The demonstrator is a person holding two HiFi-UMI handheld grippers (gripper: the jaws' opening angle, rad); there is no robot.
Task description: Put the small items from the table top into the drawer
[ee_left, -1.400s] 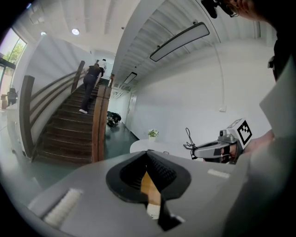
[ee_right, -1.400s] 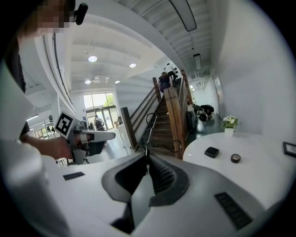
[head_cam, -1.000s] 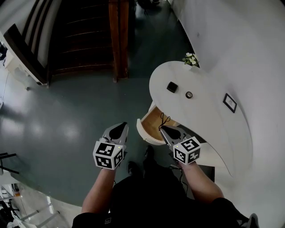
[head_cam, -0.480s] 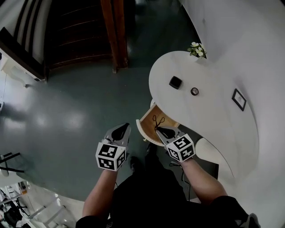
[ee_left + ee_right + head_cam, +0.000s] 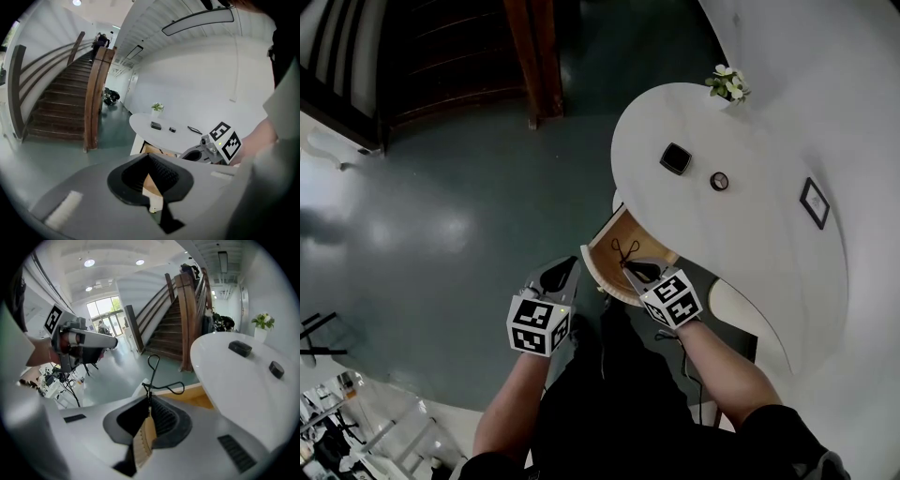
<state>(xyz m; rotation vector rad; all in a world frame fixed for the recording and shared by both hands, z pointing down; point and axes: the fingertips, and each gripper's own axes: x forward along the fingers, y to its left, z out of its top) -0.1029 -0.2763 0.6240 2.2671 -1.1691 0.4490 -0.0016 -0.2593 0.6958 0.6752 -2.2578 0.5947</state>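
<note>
Drop-off: pinches thin black wire-loop item (image 5: 146, 386) in right gripper (image 5: 629, 271) above open wooden drawer (image 5: 654, 251) for release; holds left gripper (image 5: 563, 272) clenched, empty, aside.

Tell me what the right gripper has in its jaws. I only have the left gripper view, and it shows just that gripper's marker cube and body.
Observer: The right gripper is shut on a pair of black scissors. The two handle loops stick out ahead of the jaws.
Operator: Is it lined up with the drawer?
Observer: Yes. In the head view the scissors sit over the wooden inside of the open drawer, and they are not yet released.
</note>
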